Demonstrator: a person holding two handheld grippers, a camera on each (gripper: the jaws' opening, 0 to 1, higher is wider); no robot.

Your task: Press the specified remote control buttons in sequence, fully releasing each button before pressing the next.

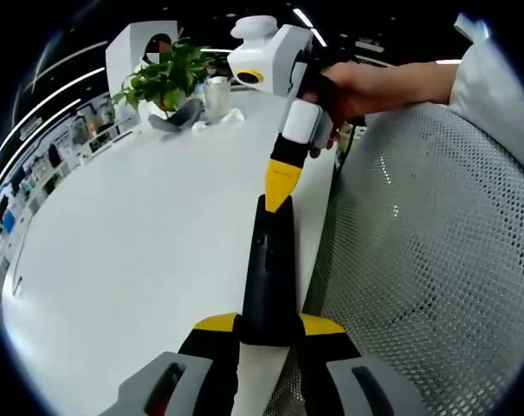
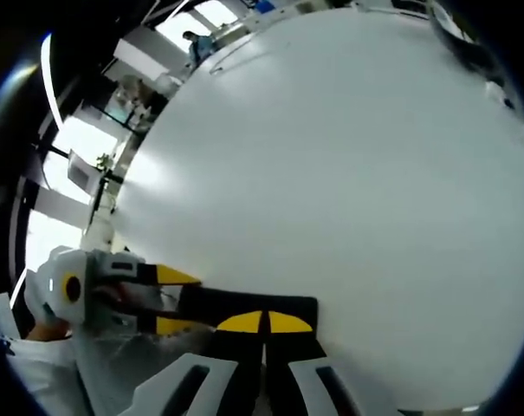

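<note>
Pressing step under way: the left gripper [image 1: 268, 334] clamps the near end of the long black slab-shaped remote control [image 1: 268, 269] at the white table [image 1: 140, 251] edge, while the right gripper [image 1: 281, 198], jaws together, tips its far end; presses completed cannot be judged.

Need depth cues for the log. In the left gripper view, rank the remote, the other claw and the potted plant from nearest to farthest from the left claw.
1. remote control: gripped between the left claw tips.
2. right claw: touching the remote's far end.
3. potted plant: far end of the white table, upper left.
</note>
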